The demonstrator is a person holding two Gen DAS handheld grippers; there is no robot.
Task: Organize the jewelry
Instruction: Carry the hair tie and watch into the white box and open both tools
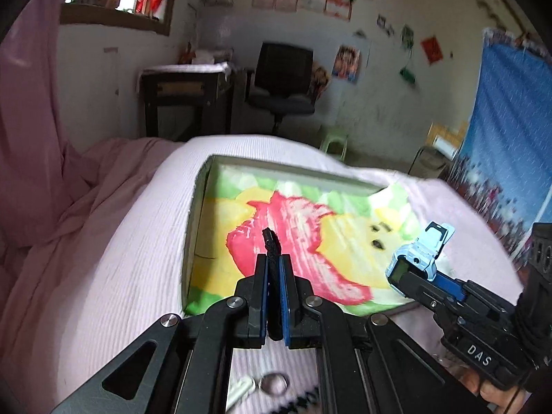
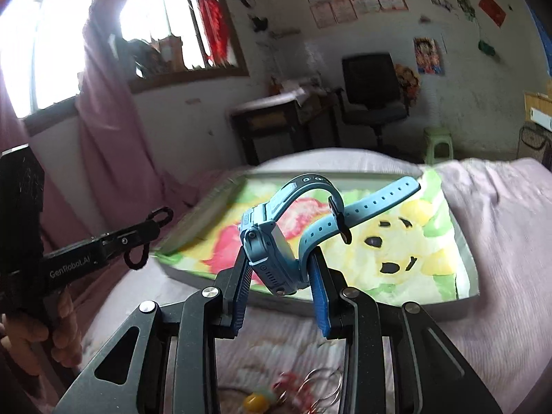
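Left: pink curtain (image 2: 103, 131), soft vertical folds, hangs beside a bright barred window (image 2: 114, 24). Below it the bed cover (image 1: 114, 241), pale pink, fine ribbed weave, rumpled toward the left edge.

Left gripper (image 1: 275, 269): matte black linkage, blue ribbed pads. Jaws nearly together, clamped on a thin black cord (image 1: 272, 245), braided or twisted in texture; its stiff end sticks up past the fingertips. In the right wrist view the same cord shows as small loops on either side of the fingers.

Centre: shallow rectangular tray (image 1: 198, 207), grey rigid walls, lying on the bed cover. It is lined with a fuzzy towel (image 1: 283, 227) printed in red, yellow and green, cartoon face on the right portion.

Right gripper (image 2: 279, 262): jaws partly apart, pads pressing both sides of a light blue watch (image 2: 272, 252). Case blocky, hard plastic, rounded corners; strap rubbery, perforated with a row of holes, one half arched, dark buckle at the crossing. Watch is held in the air above the near edge of the tray, not touching the towel.

Near edge of the bed, under the grippers: thin metal rings (image 2: 324, 386), a yellow bead (image 2: 257, 402), blurred.
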